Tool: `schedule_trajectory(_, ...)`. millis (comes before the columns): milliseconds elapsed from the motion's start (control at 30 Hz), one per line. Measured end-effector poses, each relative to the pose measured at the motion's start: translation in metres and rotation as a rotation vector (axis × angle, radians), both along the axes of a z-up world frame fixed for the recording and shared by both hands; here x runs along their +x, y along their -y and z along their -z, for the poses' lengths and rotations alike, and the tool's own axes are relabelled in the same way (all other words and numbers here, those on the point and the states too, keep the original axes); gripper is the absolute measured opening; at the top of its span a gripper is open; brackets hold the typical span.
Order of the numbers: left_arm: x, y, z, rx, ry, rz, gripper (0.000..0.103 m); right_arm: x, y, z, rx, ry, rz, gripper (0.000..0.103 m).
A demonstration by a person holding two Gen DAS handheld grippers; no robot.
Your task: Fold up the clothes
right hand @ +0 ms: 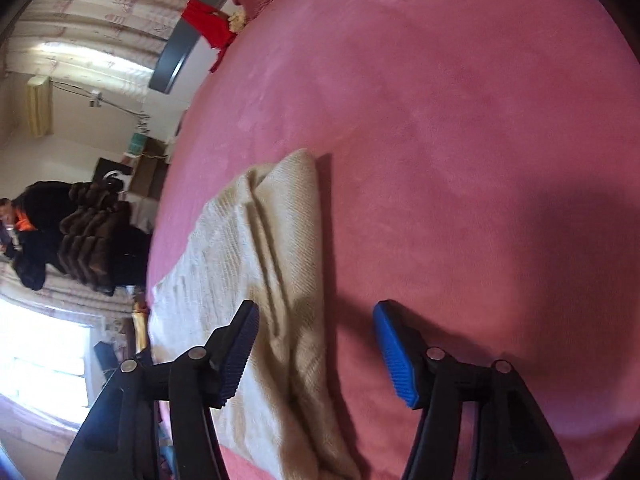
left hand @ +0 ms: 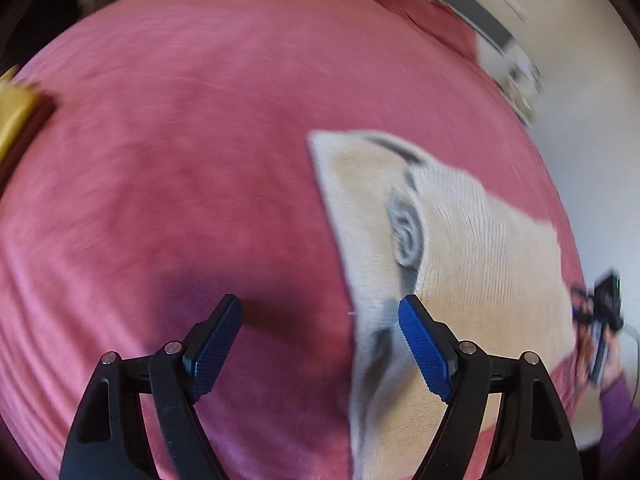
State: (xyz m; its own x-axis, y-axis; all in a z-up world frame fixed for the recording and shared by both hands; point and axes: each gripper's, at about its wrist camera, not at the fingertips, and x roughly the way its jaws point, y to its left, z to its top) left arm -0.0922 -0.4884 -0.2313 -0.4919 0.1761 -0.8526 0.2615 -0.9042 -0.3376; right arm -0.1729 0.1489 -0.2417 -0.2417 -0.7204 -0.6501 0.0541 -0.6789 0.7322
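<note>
While the left gripper (left hand: 320, 344) hangs with jaws apart, empty, over the cream knit sweater's (left hand: 460, 264) edge on the pink bedspread (left hand: 180, 160), blur risks a misjudged pinch. From the right wrist, the right gripper (right hand: 316, 348) also gapes empty; its fold (right hand: 296, 264) could slump.

Bed with pink velvety cover (left hand: 180, 140): carrying one folded cream ribbed knit garment (left hand: 460, 248), lying flat near its edge; red cloth (right hand: 208, 24) sitting at the far end.
</note>
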Motion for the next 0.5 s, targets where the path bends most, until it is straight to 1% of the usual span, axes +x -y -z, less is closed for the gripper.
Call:
schedule_trajectory(67, -0.008, -0.005, 0.002, -0.015, -0.009, 0.049, 0.085, -0.006, 0.004, 0.001, -0.027, 0.006, -0.023, 0.064)
schedule_trajectory(100, -0.01, -0.004, 0.003, -0.005, -0.011, 0.061, 0.087, -0.008, 0.006, 0.002, -0.042, 0.012, -0.031, 0.064)
schedule_trajectory(233, -0.016, 0.003, 0.006, 0.079, -0.026, 0.09, 0.093, -0.013, 0.017, 0.007, -0.092, 0.028, -0.093, 0.064)
schedule_trajectory(267, -0.017, 0.005, 0.005, 0.109, -0.037, 0.103, 0.093, -0.013, 0.021, 0.008, -0.095, 0.03, -0.113, 0.064)
schedule_trajectory(300, -0.017, 0.007, 0.003, 0.156, -0.057, 0.117, 0.093, -0.014, 0.026, 0.009, -0.097, 0.03, -0.132, 0.064)
schedule_trajectory(400, -0.018, 0.016, 0.001, 0.33, -0.113, 0.124, 0.093, -0.017, 0.033, 0.012, -0.115, 0.04, -0.143, 0.065)
schedule_trajectory(433, -0.019, 0.018, 0.002, 0.371, -0.118, 0.12, 0.093, -0.019, 0.033, 0.012, -0.13, 0.047, -0.14, 0.065)
schedule_trajectory(467, -0.021, 0.018, 0.004, 0.405, -0.116, 0.124, 0.093, -0.019, 0.032, 0.013, -0.139, 0.053, -0.14, 0.065)
schedule_trajectory(500, -0.023, 0.015, 0.007, 0.407, -0.099, 0.139, 0.093, -0.019, 0.031, 0.013, -0.143, 0.056, -0.146, 0.065)
